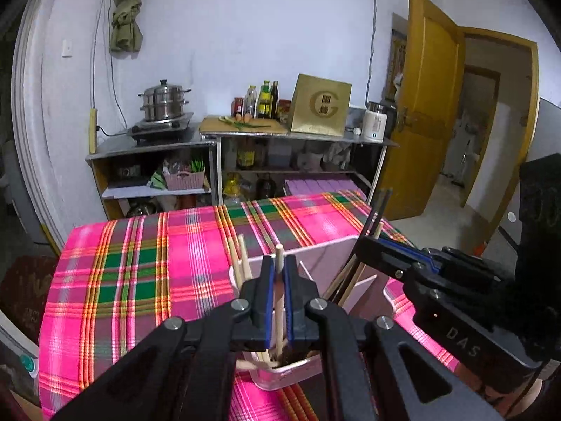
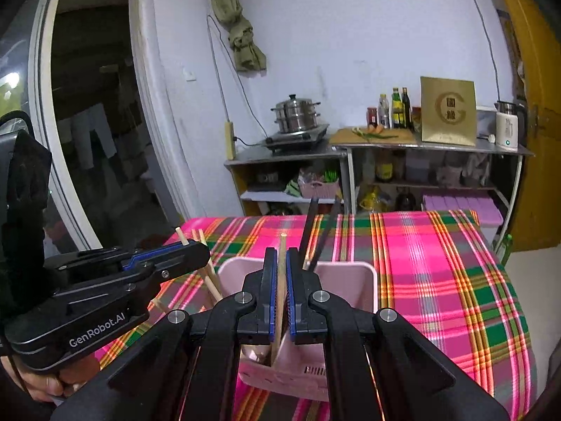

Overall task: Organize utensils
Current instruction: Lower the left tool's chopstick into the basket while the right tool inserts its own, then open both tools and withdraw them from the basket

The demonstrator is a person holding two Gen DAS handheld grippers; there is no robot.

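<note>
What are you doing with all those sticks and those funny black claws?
Someone is sorting chopsticks into a pink holder on a checked tablecloth. The left gripper is pinching one wooden chopstick upright over one compartment where other wooden ones stand. The right gripper is pinching another wooden chopstick over the next compartment, beside two black chopsticks leaning there.

A modest home kitchen, steel steamer pot [image 1: 164, 100] on a single burner [image 1: 161, 127], sauce bottles [image 1: 266, 100] by a chopping board [image 1: 245, 124], electric kettle [image 1: 375, 121], stocked metal shelves [image 1: 224, 172], plaid-clothed surface [image 1: 140, 273], yellow wooden door [image 1: 431, 105] ajar.
</note>
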